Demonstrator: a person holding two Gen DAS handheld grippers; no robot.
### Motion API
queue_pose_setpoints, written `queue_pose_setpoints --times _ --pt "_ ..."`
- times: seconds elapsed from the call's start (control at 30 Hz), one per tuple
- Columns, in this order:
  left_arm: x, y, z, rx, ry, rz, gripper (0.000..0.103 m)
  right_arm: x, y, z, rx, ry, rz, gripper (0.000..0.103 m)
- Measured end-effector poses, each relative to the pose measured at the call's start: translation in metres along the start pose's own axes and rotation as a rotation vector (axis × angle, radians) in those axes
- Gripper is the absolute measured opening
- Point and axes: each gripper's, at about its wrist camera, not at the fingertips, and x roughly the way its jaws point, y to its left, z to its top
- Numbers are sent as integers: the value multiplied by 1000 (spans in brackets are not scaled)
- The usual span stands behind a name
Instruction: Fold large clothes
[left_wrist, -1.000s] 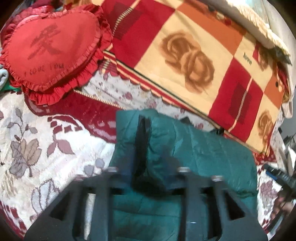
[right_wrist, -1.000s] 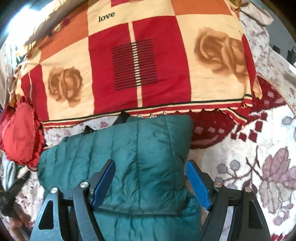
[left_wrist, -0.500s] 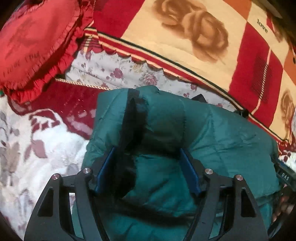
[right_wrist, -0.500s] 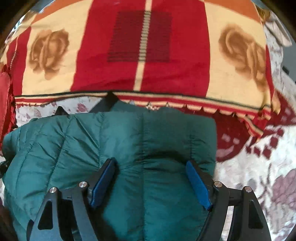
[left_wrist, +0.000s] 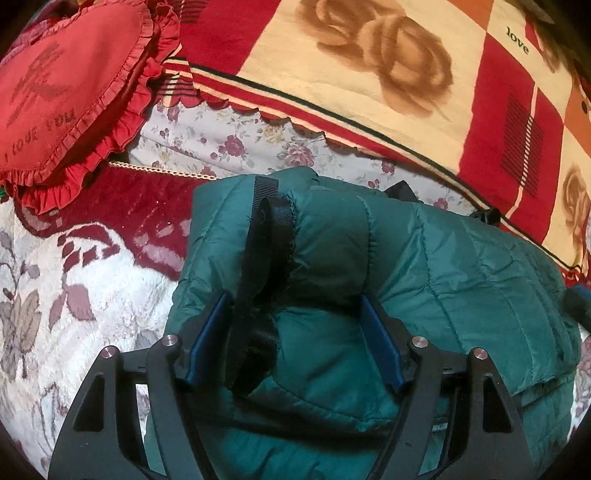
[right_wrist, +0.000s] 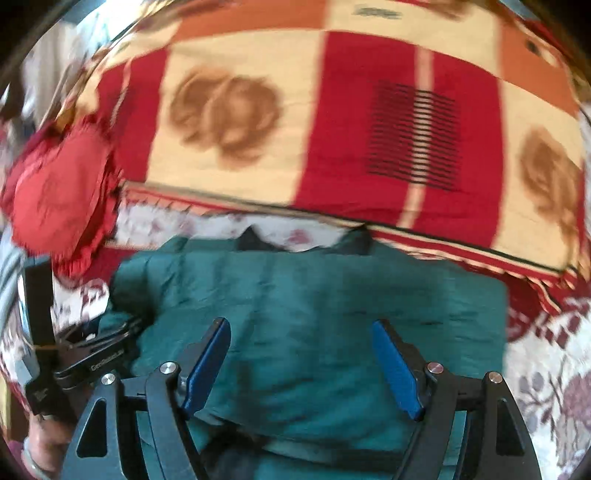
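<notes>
A dark green quilted puffer jacket (left_wrist: 461, 266) lies folded into a thick bundle on a patterned bedspread. Its black-edged collar part (left_wrist: 264, 243) sticks up at the left end. My left gripper (left_wrist: 295, 332) is open, its blue pads straddling that raised fold without clamping it. In the right wrist view the jacket (right_wrist: 314, 295) fills the lower middle. My right gripper (right_wrist: 301, 365) is open just above the jacket, holding nothing. The left gripper's body (right_wrist: 92, 354) shows at the left edge of that view.
A red heart-shaped ruffled cushion (left_wrist: 62, 88) lies at the far left. A red, cream and orange rose-patterned blanket (left_wrist: 369, 66) lies folded behind the jacket. The floral white and maroon bedspread (left_wrist: 74, 295) surrounds the jacket.
The left gripper opened from shut and moved forward over the jacket's raised fold. The right gripper stayed open and swung; its view is now blurred from motion.
</notes>
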Motion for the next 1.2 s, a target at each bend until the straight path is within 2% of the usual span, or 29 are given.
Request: queue_pose_setpoints --times 0.17,0.23,0.3,0.37,0.43,0.5,0.57,0.7,0.8,0.97,1.03,1.2 --pt "1 0 -1 -5 0 -9 73 44 23 -25 -65 61 -70 77" --pt "3 1 -1 -1 2 -8 74 49 24 -37 -83 38 -89 77" --pt "4 0 -1 2 0 -4 74 48 21 -35 -83 61 -73 77" --pt "4 1 -2 5 -3 -3 74 37 13 -29 -59 73 -28 77" --pt "4 1 -2 3 -5 -5 74 17 -4 -25 -15 31 -14 76" --pt "4 1 -2 2 -8 -6 74 -1 -25 -23 22 -28 -50 78" --pt "5 1 -2 2 -8 -6 75 -10 -47 -23 65 -49 -80 80" --pt "5 2 -3 4 -11 -2 75 2 -97 -34 142 11 -167 80" --pt "6 0 -4 12 -16 1 79 21 -106 -47 113 66 -200 81" --pt "7 -2 -5 26 -28 19 80 27 -103 -54 120 60 -222 83" --pt "4 -1 -5 23 -31 19 79 19 -104 -53 134 64 -213 83" --pt "-20 10 -9 -10 -36 -12 79 -31 -101 -65 164 32 -147 83"
